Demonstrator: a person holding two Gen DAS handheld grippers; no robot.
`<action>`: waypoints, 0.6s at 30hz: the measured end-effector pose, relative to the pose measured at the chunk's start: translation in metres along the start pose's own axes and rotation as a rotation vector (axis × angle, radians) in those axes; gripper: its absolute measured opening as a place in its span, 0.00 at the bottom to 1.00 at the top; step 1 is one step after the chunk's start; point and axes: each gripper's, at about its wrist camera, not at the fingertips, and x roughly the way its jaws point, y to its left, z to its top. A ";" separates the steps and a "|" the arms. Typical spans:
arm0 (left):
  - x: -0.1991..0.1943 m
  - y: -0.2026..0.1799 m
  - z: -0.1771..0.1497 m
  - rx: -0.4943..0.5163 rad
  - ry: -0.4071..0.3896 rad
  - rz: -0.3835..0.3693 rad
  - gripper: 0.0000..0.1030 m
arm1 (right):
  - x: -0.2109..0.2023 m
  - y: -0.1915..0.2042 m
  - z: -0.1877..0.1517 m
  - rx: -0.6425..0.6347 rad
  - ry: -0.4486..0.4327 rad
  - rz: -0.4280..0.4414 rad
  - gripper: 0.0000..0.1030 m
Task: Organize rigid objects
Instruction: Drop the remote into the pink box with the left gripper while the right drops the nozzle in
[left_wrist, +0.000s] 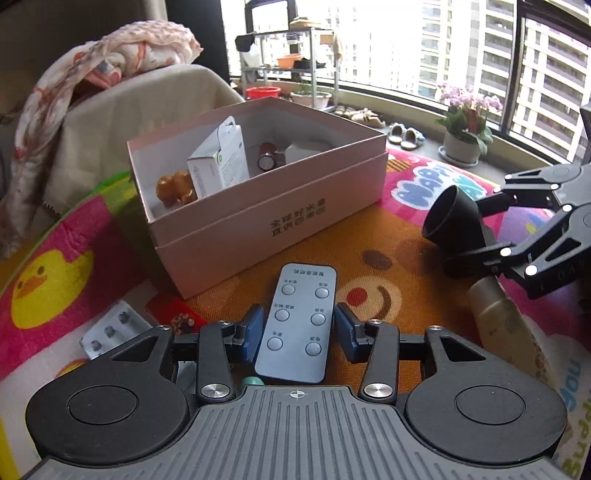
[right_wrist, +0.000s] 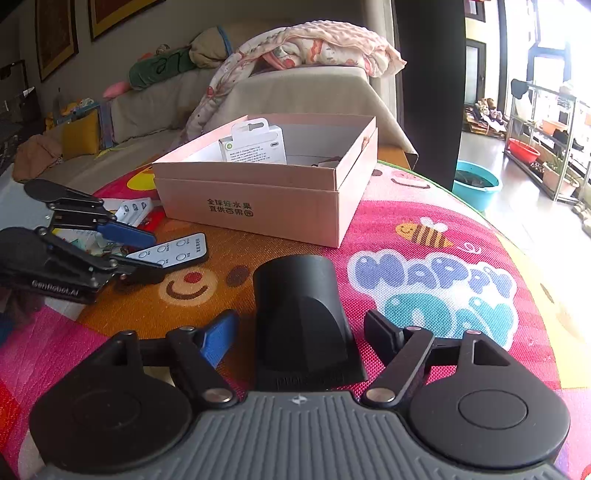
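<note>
A grey remote control lies on the colourful play mat between the blue pads of my left gripper, which is open around it without touching. It also shows in the right wrist view. A black nozzle-shaped piece lies between the fingers of my right gripper, which is open with gaps on both sides. The nozzle also shows in the left wrist view. A pink cardboard box stands behind, holding a white carton, an amber figurine and a small dark cylinder.
A beige tube lies at the right of the mat. A blister pack and a red packet lie at the left. A sofa with a blanket stands behind the box. A potted plant sits by the window.
</note>
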 end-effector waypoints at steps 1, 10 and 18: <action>0.002 0.001 0.002 -0.009 -0.001 -0.005 0.47 | 0.000 0.000 0.000 0.000 0.000 0.000 0.75; -0.002 -0.019 -0.005 0.017 -0.031 0.014 0.42 | -0.002 0.001 -0.001 -0.001 -0.019 -0.021 0.62; -0.037 -0.049 -0.026 0.097 -0.054 0.032 0.42 | -0.023 0.010 0.003 -0.068 0.006 -0.003 0.53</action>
